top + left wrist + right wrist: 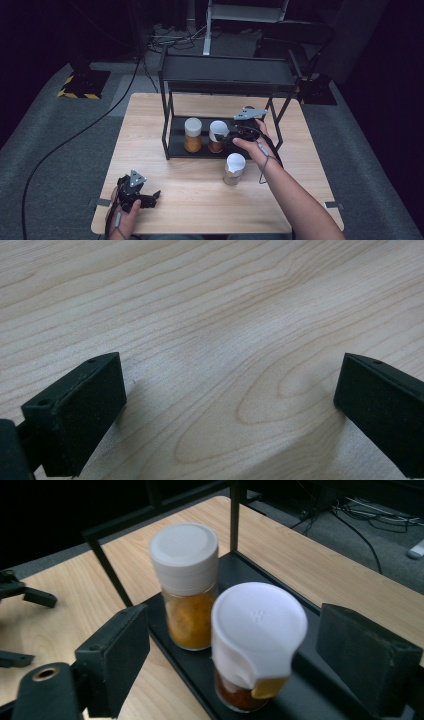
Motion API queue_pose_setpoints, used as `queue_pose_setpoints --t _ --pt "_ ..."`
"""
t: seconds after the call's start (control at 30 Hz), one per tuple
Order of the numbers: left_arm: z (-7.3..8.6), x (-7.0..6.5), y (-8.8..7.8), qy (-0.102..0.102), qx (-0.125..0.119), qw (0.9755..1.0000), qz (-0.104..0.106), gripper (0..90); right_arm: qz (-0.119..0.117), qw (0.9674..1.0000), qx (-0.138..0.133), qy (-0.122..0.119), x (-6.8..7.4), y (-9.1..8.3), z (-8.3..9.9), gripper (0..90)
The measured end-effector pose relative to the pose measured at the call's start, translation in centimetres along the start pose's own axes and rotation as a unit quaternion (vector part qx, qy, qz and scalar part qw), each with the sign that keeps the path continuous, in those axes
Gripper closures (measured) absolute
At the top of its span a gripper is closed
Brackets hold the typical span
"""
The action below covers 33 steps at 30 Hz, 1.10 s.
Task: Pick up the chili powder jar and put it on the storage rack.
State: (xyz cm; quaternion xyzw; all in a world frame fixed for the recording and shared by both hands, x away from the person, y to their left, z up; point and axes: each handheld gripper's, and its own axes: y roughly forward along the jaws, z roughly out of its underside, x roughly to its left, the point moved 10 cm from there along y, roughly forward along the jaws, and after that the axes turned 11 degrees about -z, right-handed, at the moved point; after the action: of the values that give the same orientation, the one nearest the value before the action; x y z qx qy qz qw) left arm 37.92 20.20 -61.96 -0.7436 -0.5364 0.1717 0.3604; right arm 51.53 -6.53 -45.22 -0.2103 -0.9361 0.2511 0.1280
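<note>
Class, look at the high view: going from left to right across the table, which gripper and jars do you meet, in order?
Left gripper → jar with orange-yellow contents on the shelf's lower tier → jar with reddish-brown contents beside it → jar standing on the bare table.

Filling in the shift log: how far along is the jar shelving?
Done: two jars, the orange one and the red one, stand on the rack's bottom shelf. In hand: the right gripper stands open around the red jar, pads clear. Left: a third jar waits on the table.
</note>
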Motion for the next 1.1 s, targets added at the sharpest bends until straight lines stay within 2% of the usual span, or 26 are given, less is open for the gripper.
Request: queue_pose_setpoints --t 0.6,1.1 --pt "0.0 0.0 0.0 -0.003 0.000 1.0000 -0.002 0.0 -0.016 0.9996 -0.020 -0.009 3.6 -3.7 1.1 13.7" --pt "0.0 0.0 0.0 -0.003 0.000 1.0000 -0.002 0.0 -0.019 0.9993 -0.024 -0.023 5.9 -5.2 2.2 10.3"
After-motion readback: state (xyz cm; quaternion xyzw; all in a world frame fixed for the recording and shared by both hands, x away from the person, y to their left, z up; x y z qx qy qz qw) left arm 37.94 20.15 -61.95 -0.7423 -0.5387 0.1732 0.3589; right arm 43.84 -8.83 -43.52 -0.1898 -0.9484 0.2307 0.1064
